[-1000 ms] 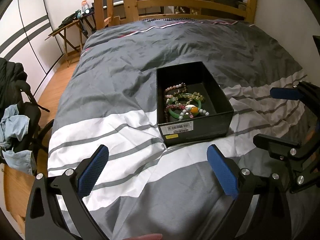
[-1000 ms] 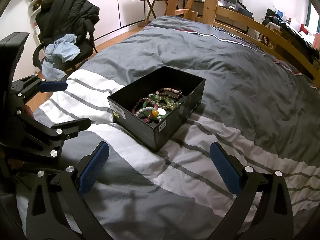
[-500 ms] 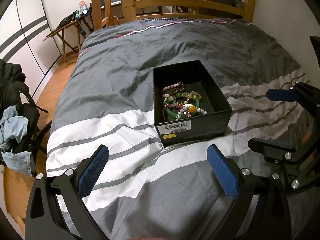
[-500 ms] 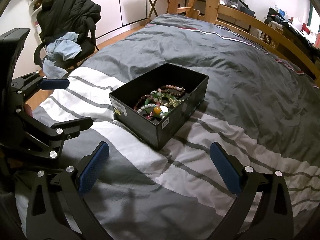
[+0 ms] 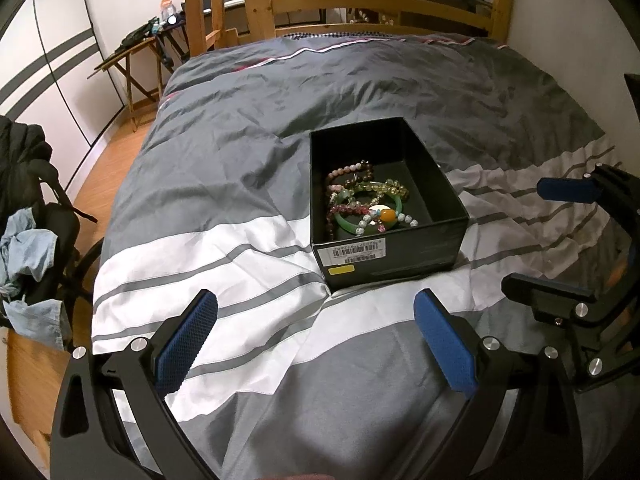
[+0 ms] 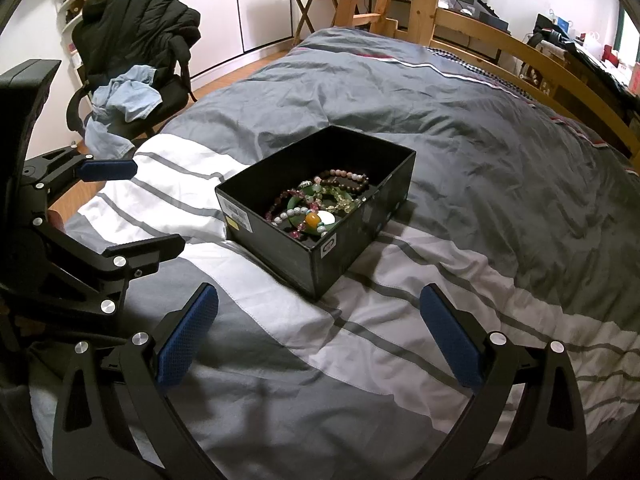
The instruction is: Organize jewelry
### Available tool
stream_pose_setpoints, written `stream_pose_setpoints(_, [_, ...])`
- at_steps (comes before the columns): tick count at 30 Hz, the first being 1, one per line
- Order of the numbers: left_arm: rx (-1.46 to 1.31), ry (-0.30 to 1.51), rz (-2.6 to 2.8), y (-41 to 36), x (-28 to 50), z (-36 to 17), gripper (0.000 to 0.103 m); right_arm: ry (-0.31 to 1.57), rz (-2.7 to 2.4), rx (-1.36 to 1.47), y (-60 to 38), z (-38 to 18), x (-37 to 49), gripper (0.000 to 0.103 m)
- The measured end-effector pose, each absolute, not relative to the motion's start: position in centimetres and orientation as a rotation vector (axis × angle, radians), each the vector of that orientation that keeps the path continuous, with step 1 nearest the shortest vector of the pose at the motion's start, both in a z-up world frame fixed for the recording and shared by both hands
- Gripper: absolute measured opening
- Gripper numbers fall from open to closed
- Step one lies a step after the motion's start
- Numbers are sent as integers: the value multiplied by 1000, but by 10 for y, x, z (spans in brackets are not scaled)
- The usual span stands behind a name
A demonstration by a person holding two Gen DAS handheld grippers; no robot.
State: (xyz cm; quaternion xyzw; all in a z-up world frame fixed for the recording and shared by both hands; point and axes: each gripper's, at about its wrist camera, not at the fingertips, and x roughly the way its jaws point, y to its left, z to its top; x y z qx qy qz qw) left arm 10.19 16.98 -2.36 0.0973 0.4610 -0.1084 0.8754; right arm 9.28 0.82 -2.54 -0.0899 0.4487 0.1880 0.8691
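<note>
An open black box (image 5: 420,254) sits on the bed and holds a tangle of bead bracelets (image 5: 362,200) with a green bangle and an amber bead. It also shows in the right wrist view (image 6: 304,256), with the bracelets (image 6: 320,206) inside. My left gripper (image 5: 316,320) is open and empty, hovering above the duvet just short of the box's near wall. My right gripper (image 6: 318,324) is open and empty, near the box's front corner. Each gripper shows at the edge of the other's view.
The bed has a grey and white striped duvet (image 5: 224,248) and a wooden frame (image 5: 360,4) at the far end. A chair with a black jacket and blue cloth (image 6: 132,80) stands left of the bed. A folding table (image 5: 132,60) stands by the wall.
Both grippers have drifted slightly toward the box; it sits a little lower and larger in both views. Both stay open and empty. The box and bracelets have not moved.
</note>
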Motion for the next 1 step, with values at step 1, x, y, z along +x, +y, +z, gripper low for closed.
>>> stream_pose_setpoints(1, [203, 963, -225, 170, 102, -24, 97, 939, 393, -188, 8, -25, 93, 99])
